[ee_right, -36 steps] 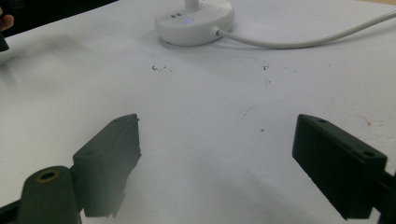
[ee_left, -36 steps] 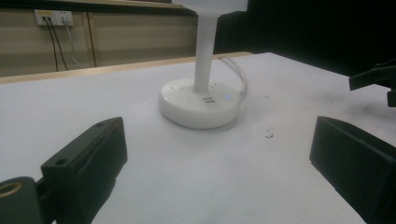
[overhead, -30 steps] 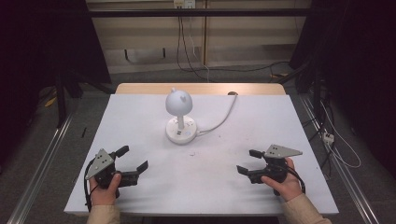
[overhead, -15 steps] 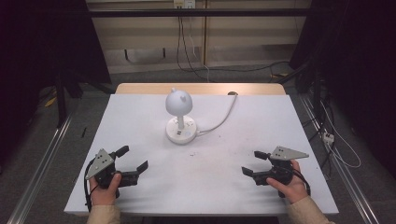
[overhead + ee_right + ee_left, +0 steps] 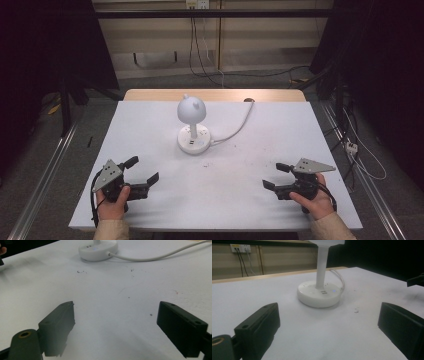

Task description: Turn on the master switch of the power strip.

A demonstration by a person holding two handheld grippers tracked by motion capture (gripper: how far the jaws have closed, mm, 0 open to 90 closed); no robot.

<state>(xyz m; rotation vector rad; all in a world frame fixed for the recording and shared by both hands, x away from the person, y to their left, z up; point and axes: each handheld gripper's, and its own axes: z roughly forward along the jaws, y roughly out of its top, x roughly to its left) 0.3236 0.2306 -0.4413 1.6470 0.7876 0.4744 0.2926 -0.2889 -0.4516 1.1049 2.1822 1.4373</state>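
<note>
table [image 5: 150, 130]: big, white, a few specks | lamp [image 5: 193, 127]: stands mid-table, far from both hands, untouched | right gripper [image 5: 275, 176]: has slid a bit nearer the person, jaws wide apart, empty | left gripper [image 5: 142, 170]: same spot, jaws apart, empty | no reach yet

Between your left gripper [image 5: 141, 171] and right gripper [image 5: 274, 176] the white table [image 5: 225, 195] lies bare, so either can cross along the near edge. The one thing standing in your way is the lamp [image 5: 192, 125] at mid-table, well apart from both. Its cord [image 5: 239, 125] trails off to the far right edge (lying low on the surface), blocking that far corner; the far left is free.
</note>
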